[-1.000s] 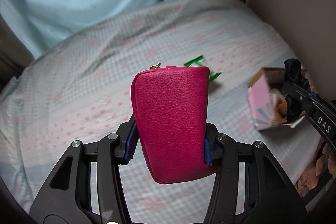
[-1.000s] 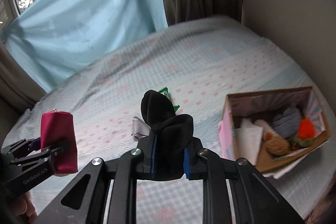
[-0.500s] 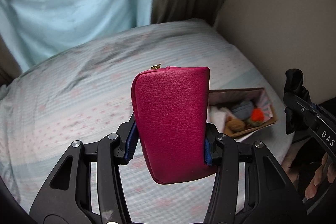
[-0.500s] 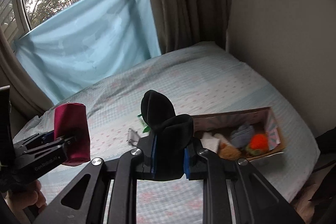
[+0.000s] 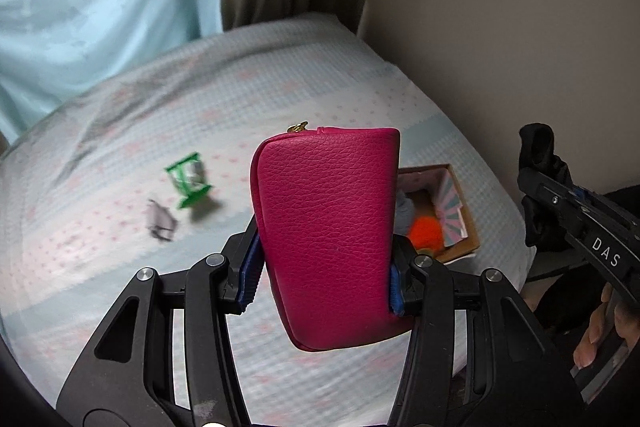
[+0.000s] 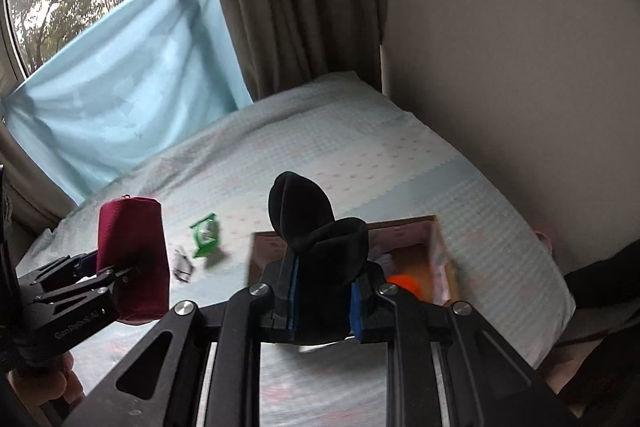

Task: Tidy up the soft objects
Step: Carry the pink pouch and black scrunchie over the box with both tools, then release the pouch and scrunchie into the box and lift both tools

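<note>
I am carrying the pink pouch clamped in my left gripper and the black cloth pinched in my right gripper above the bed, and I judge both need lowering into the cardboard box.

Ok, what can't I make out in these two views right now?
- Open cardboard box: left wrist view, contents mostly hidden behind the magenta leather pouch.
- Same box, right wrist view: blurred, partly blocked by the black soft cloth item.
- Small grey object: motion-blurred, unidentifiable.
- Green packet: label unreadable.
</note>
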Available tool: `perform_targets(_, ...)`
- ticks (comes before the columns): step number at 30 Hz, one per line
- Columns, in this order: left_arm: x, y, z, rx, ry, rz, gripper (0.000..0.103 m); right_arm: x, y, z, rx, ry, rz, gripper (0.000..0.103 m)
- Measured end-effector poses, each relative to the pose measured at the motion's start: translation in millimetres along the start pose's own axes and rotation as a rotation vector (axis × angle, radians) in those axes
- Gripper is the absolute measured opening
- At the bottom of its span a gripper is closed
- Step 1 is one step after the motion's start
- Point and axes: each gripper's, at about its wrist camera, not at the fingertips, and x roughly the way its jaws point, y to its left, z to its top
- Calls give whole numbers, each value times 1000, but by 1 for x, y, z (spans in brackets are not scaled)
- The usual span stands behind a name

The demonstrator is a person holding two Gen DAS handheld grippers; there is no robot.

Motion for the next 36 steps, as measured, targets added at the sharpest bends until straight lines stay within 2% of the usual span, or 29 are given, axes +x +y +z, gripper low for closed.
perform_targets(5,63,-40,3,-32,75,18,45,43,-43,7,-36,84,10,18)
perform_targets(10,119,-58,-2,-78,155,61,45,90,-80,9,-44,174,35,18)
perform_targets(17,182,-60,-13,-98,252,92,45,157,-102,5,-78,309,53,18)
perform_targets(20,207,-55,-15,-114,297,114,45,187,-110,1,-51,379,66,18)
perform_targets(25,224,-53,-14,-116,327,119,46,216,-118,-3,-13,468,74,18)
perform_targets(26,227,-54,-14,-105,329,133,51,220,-119,-3,-8,484,77,20)
perform_targets(27,229,-54,-13,-97,335,142,56,224,-120,-4,2,497,76,23)
perform_targets(28,230,-55,-13,-92,340,146,80,227,-121,-4,12,499,76,38)
perform_targets(29,231,-54,-12,-95,341,142,103,228,-124,-4,26,495,80,63)
perform_targets(30,230,-53,-11,-98,333,134,103,227,-126,-3,48,485,90,76)
perform_targets(31,229,-51,-10,-100,332,127,103,225,-128,-2,66,474,101,95)
perform_targets(32,230,-50,-9,-96,343,125,103,225,-128,-1,73,467,106,100)
perform_targets(36,228,-49,-8,-74,357,126,103,221,-124,-1,60,457,91,100)
